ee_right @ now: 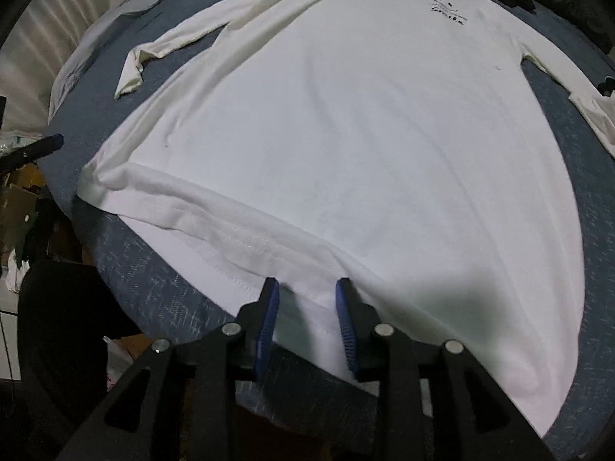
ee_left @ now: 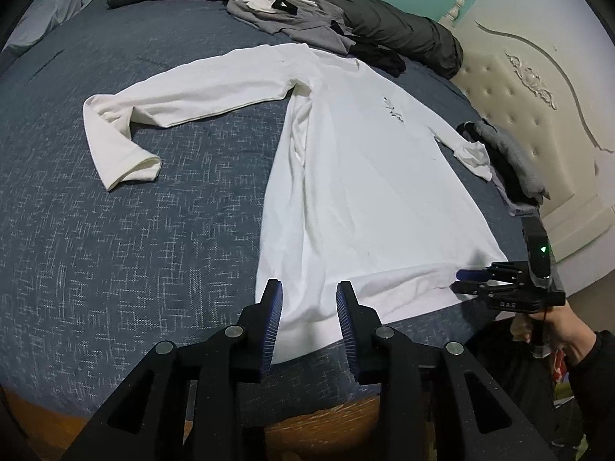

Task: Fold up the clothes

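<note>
Blue-padded left gripper (ee_left: 309, 292) hangs at 6 o'clock over the hem of the shirt (ee_left: 365, 176), jaws partly apart, nothing between the pads. Right gripper (ee_right: 307, 292) also stands partly open, straddling the hem without pinching it; from the left wrist it shows at 4 o'clock, held by a hand (ee_left: 553, 326). White and long-sleeved, the shirt lies flat on the bed (ee_left: 134, 230), front up, one sleeve (ee_left: 153, 115) out toward 10 o'clock. Other clothes (ee_left: 292, 19) pile at 12.
</note>
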`<state>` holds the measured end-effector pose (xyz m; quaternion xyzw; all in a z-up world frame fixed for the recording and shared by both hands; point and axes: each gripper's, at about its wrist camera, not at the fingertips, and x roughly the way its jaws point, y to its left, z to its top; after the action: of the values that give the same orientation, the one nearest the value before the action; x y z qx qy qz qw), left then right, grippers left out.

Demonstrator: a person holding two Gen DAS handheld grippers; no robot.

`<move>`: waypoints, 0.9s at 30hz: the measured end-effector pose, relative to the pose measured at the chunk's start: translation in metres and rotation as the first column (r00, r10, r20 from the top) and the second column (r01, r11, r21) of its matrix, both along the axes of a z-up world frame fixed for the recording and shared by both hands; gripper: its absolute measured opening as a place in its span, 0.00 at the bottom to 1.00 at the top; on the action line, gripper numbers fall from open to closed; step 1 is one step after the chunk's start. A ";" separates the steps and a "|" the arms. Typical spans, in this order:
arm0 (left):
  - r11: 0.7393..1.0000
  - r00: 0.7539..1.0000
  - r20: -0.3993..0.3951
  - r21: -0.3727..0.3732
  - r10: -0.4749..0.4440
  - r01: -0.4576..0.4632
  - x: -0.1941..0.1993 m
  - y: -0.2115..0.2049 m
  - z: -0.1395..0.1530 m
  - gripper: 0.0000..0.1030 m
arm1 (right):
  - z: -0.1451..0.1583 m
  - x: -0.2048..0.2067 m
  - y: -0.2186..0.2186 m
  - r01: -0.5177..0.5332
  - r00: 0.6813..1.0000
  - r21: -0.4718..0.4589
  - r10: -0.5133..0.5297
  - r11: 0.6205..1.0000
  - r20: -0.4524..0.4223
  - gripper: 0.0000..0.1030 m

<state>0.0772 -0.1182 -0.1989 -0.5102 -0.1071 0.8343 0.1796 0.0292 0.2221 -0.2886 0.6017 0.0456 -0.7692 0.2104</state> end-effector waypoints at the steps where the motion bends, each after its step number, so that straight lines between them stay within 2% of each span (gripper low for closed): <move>1: 1.000 1.000 0.001 0.000 0.002 -0.002 0.000 -0.001 -0.001 0.31 | -0.002 0.000 -0.002 -0.009 1.000 0.010 0.009 1.000 -0.002 0.32; 4: 1.000 1.000 0.004 -0.001 0.007 -0.007 0.000 -0.003 -0.002 0.31 | -0.002 0.000 -0.003 -0.040 0.999 0.024 0.040 0.999 -0.014 0.31; 7: 1.000 1.000 0.008 0.002 0.008 -0.008 -0.001 -0.004 -0.004 0.31 | -0.002 -0.001 -0.003 -0.049 0.999 0.033 0.050 0.998 -0.021 0.09; 10: 1.000 1.000 0.008 0.002 0.004 -0.004 -0.002 -0.003 -0.004 0.31 | 0.001 0.000 0.004 -0.043 0.999 -0.008 0.043 0.999 -0.022 0.01; 17: 1.000 1.000 0.011 0.007 0.003 -0.003 -0.005 -0.002 -0.007 0.31 | 0.016 0.013 0.007 -0.104 0.994 -0.035 0.103 0.994 -0.041 0.00; 21: 1.000 1.000 0.019 0.016 0.004 -0.004 -0.006 0.000 -0.011 0.31 | 0.027 0.015 0.011 -0.069 0.992 -0.035 0.065 0.997 -0.113 0.01; 22: 1.000 1.000 0.020 0.016 0.003 -0.003 -0.006 0.001 -0.011 0.31 | 0.027 0.013 0.011 -0.061 0.992 -0.051 0.055 0.997 -0.112 0.02; 24: 1.000 1.000 0.019 0.016 -0.001 0.001 -0.005 0.002 -0.011 0.31 | 0.025 0.010 0.005 -0.058 0.995 -0.085 0.050 0.995 -0.088 0.18; 25: 1.000 1.000 0.018 0.016 -0.001 0.001 -0.005 0.002 -0.010 0.31 | 0.023 0.010 -0.004 -0.071 0.994 -0.080 0.064 0.994 -0.086 0.38; 26: 1.000 1.000 0.016 0.016 0.000 0.000 -0.005 0.002 -0.009 0.31 | 0.021 0.010 -0.012 -0.088 0.993 -0.073 0.082 0.993 -0.086 0.46; 27: 1.000 1.000 0.014 0.017 0.000 -0.001 -0.005 0.002 -0.008 0.31 | 0.019 0.010 -0.020 -0.101 0.992 -0.066 0.096 0.993 -0.085 0.46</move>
<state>0.0723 -0.1167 -0.2070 -0.5144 -0.1153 0.8299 0.1829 0.0395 0.2024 -0.2694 0.5592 0.0568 -0.7828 0.2671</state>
